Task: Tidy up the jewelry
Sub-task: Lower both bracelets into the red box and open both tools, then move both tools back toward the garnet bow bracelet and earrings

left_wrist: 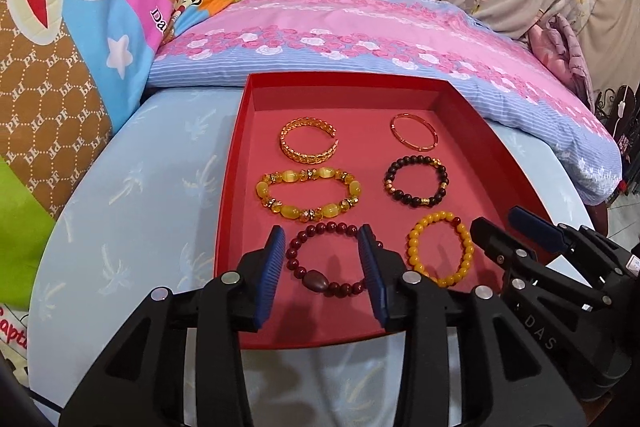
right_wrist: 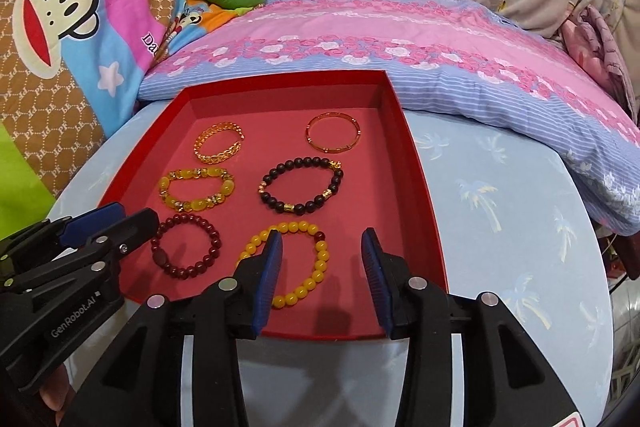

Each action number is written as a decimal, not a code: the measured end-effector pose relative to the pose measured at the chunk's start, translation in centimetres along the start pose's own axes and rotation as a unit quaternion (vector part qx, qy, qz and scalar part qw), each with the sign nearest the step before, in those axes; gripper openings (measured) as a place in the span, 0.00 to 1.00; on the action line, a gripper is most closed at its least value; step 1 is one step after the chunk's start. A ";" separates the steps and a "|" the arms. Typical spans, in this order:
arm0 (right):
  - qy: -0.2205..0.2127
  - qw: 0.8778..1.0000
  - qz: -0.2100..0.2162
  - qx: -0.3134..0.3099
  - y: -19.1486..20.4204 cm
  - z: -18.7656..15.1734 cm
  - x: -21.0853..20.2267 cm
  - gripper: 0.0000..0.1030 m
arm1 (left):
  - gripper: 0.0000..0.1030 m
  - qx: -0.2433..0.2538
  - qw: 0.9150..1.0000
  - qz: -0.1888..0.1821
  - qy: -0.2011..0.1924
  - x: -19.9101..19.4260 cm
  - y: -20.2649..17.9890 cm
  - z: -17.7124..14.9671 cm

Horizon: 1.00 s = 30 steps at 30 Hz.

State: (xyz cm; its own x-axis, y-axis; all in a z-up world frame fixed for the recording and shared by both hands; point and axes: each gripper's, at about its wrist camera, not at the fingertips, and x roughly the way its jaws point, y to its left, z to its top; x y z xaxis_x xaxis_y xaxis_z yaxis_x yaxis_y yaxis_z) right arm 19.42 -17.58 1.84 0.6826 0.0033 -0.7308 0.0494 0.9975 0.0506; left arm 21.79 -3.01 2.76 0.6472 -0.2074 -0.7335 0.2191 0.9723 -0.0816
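I've got both grippers, L (left_wrist: 324, 259) & R (right_wrist: 322, 267), part-open w/ nothing gripped, over the red tray's (left_wrist: 234, 187) near edge, above the dark-red bracelet (left_wrist: 326, 261) & yellow bracelet (right_wrist: 292, 263).

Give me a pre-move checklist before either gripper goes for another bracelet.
1. Left gripper open, empty: ok.
2. Right gripper open, empty: ok.
3. All six bracelets inside the red tray: ok.
4. Dark red bracelet between the left fingers, unpinched: ok.
5. Yellow bead bracelet apart from its neighbours: ok.
6. Fingers clear of the tray floor: cannot tell.
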 end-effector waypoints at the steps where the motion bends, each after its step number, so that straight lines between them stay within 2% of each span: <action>1: -0.001 1.000 0.001 0.001 0.0 0.0 -0.2 0.39 | 0.36 0.000 1.000 0.000 -0.001 -0.2 0.0 -0.1; 9: -0.007 1.000 0.011 0.007 0.4 -0.9 -2.7 0.40 | 0.39 -0.003 1.000 -0.007 -0.005 -2.6 -0.4 -1.1; 15: -0.009 1.000 0.025 0.015 0.7 -3.2 -5.7 0.41 | 0.40 -0.002 1.000 -0.013 -0.006 -5.1 -0.7 -3.1; 30: 0.014 0.999 0.044 0.011 2.5 -11.4 -11.5 0.41 | 0.40 -0.013 1.000 -0.019 0.021 -10.0 -0.9 -12.0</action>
State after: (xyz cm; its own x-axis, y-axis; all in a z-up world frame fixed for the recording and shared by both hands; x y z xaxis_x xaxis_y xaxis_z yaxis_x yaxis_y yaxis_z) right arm 3.37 -14.36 2.62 0.6649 0.0936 -0.7411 0.0066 0.9913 0.1311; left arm 6.38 -0.52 2.11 0.6079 -0.2410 -0.7565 0.2234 0.9662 -0.1282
